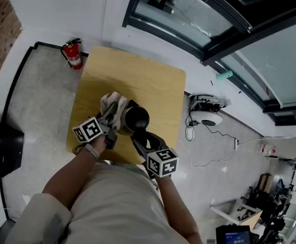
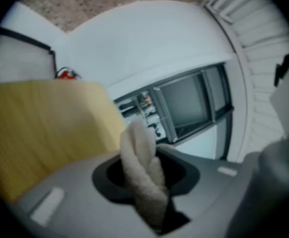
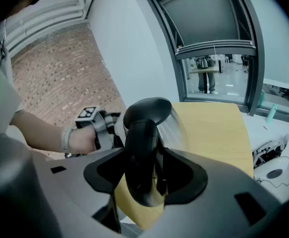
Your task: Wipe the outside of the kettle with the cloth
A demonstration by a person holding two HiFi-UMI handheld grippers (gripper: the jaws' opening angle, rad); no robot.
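A steel kettle (image 1: 136, 119) with a black lid and black handle (image 3: 143, 157) stands on the wooden table (image 1: 153, 80). My right gripper (image 1: 140, 140) is shut on the kettle's handle, which fills the space between its jaws in the right gripper view. The beige cloth (image 1: 112, 105) lies bunched against the kettle's left side. My left gripper (image 1: 112, 117) is shut on the cloth (image 2: 144, 172), which sticks up between its jaws in the left gripper view. In the right gripper view the left gripper (image 3: 98, 128) shows to the left of the kettle (image 3: 159, 118), behind it.
A red fire extinguisher (image 1: 73, 54) stands on the floor by the table's far left corner. A white device with cables (image 1: 206, 117) lies on the floor to the right of the table. Glass windows (image 1: 229, 29) run along the far right.
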